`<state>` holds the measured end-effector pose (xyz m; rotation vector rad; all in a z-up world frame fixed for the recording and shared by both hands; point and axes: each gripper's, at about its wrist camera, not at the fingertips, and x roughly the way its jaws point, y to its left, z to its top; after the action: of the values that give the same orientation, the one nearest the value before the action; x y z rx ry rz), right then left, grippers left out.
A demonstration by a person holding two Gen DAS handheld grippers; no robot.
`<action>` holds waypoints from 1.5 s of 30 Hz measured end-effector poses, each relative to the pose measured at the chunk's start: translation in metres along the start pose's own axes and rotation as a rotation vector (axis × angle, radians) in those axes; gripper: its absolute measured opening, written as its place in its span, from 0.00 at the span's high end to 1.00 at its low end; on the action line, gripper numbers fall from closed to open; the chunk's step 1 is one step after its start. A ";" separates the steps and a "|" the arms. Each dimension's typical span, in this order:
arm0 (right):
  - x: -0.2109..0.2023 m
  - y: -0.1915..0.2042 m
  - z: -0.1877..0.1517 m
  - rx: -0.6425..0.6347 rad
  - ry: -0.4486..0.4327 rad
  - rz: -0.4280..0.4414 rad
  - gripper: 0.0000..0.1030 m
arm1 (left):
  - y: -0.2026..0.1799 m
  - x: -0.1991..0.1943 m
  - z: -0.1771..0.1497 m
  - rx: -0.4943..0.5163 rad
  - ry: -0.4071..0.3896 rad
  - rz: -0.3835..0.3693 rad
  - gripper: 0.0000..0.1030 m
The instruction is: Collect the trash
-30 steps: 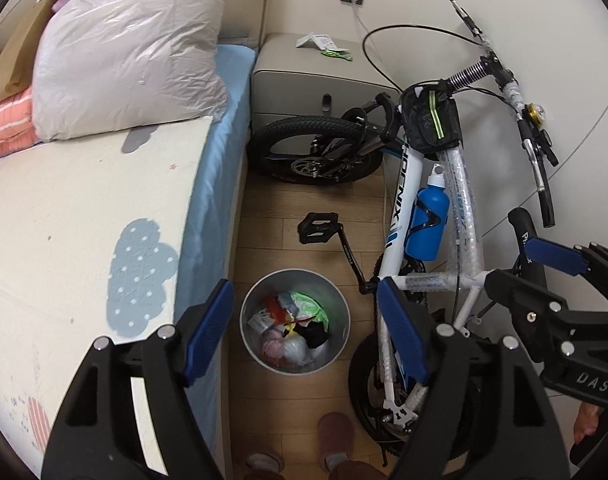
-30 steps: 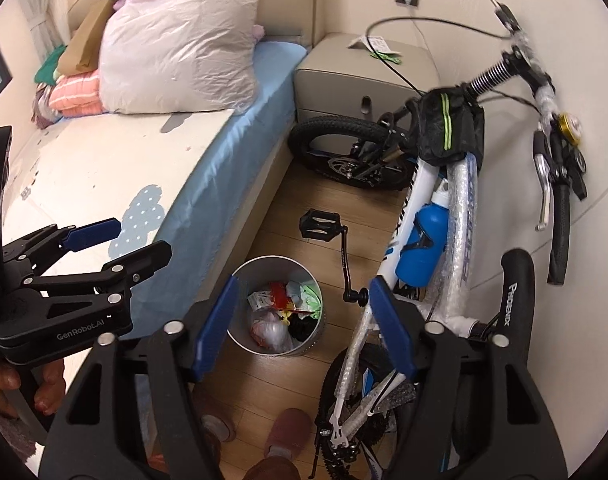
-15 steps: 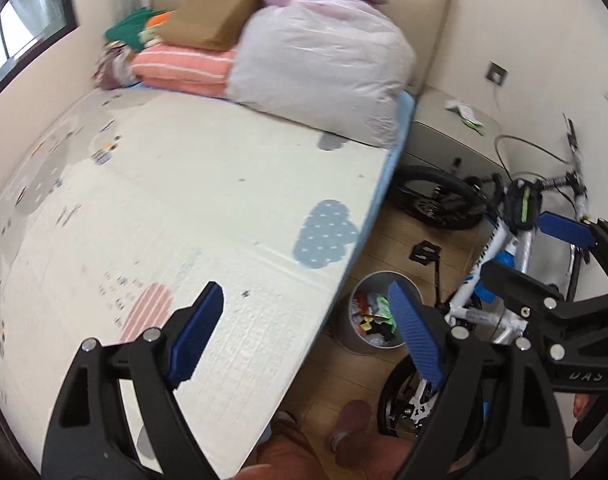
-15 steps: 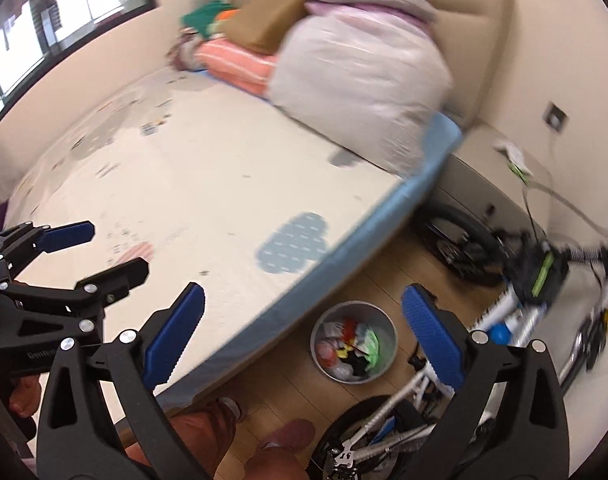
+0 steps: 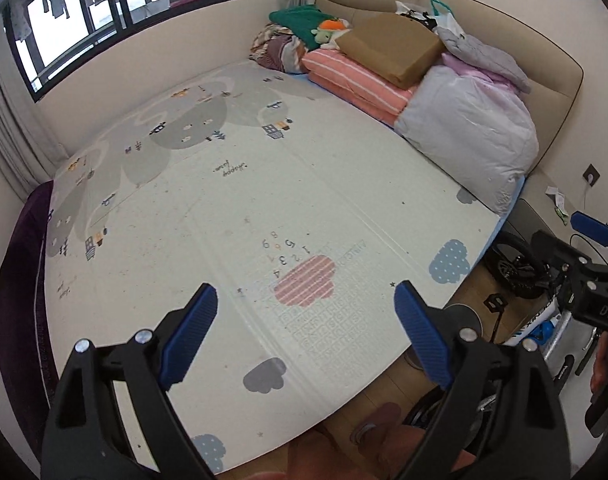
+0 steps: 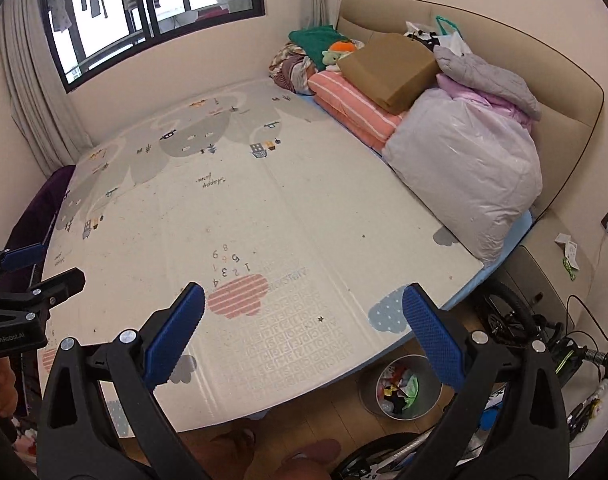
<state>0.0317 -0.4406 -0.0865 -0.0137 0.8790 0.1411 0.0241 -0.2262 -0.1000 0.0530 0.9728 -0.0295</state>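
Bin (image 6: 401, 386) of trash sits on the floor below the right gripper (image 6: 304, 332); both grippers gape wide, empty, left gripper (image 5: 305, 330) over the bed (image 5: 264, 184).

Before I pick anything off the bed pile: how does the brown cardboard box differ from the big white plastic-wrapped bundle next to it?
The brown cardboard box is flat-sided, opaque and matte; the big white plastic-wrapped bundle is rounded, glossy and crinkled. The box sits tilted on the folded pink striped bedding; the bundle rests directly on the bed's patterned mat, with grey and lilac quilts on top. The bundle looks clearly bulkier. Both sit near the headboard, untouched by either open gripper.
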 end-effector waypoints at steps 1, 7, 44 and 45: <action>-0.003 0.008 0.003 -0.005 -0.002 0.000 0.07 | 0.007 -0.006 0.000 -0.005 -0.002 0.010 0.13; -0.021 0.047 0.019 -0.009 -0.010 0.006 0.07 | 0.033 -0.026 -0.002 -0.043 -0.010 -0.002 0.13; -0.041 0.096 0.041 -0.074 -0.046 0.013 0.07 | 0.074 -0.049 0.007 -0.076 -0.054 -0.051 0.13; -0.041 0.096 0.042 -0.073 -0.047 0.012 0.07 | 0.074 -0.049 0.007 -0.077 -0.055 -0.053 0.13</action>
<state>0.0253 -0.3477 -0.0239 -0.0732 0.8264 0.1837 0.0056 -0.1527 -0.0530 -0.0439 0.9190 -0.0419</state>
